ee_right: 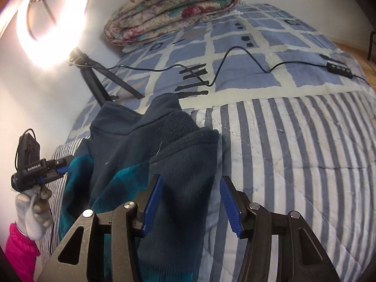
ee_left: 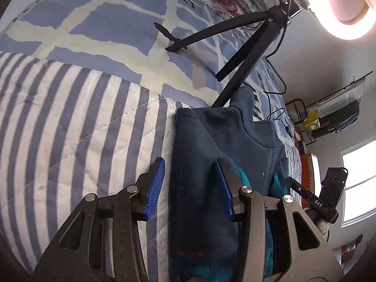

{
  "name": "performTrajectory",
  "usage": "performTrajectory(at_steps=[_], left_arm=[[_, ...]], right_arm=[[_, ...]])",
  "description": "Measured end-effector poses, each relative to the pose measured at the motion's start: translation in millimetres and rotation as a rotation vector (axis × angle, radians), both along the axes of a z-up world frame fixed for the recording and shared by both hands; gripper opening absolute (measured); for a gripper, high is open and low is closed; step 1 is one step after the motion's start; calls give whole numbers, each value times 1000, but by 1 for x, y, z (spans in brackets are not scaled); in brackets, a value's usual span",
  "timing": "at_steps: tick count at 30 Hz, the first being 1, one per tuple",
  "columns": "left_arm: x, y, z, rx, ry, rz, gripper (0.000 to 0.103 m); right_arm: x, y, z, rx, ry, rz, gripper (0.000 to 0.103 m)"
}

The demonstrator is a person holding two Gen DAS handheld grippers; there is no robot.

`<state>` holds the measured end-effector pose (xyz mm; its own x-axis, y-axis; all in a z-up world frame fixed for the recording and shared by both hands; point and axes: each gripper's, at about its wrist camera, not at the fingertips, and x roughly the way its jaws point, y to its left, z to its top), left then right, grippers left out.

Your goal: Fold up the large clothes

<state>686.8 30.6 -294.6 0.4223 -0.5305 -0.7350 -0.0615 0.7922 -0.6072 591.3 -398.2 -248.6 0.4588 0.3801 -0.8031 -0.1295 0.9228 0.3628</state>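
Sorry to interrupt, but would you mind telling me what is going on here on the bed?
A person is folding a dark navy and teal fleece garment on a blue-and-white striped quilt, with a two-finger gripper in each hand. The left gripper and the right gripper both stand open over the fleece, gripping nothing. A black tripod with a lit ring light and a folded floral quilt sit further back.
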Motion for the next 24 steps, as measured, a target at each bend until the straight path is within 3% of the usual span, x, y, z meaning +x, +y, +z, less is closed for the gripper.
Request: performTrajectory(at_steps=[5, 6, 7, 8, 11, 24], left_arm=[[13, -9, -9, -1, -23, 12, 43], [14, -14, -7, 22, -36, 4, 33], [15, -20, -5, 48, -44, -16, 24], [15, -25, -4, 65, -47, -30, 14], [9, -40, 9, 126, -99, -59, 6], [-50, -38, 87, 110, -252, -44, 4]], right_arm=[[12, 12, -16, -12, 9, 16, 54], [14, 14, -17, -16, 6, 17, 54], [16, 16, -17, -19, 0, 18, 48], [17, 18, -17, -16, -1, 23, 33], [17, 24, -12, -15, -7, 31, 11], [-30, 40, 72, -32, -165, 98, 7]])
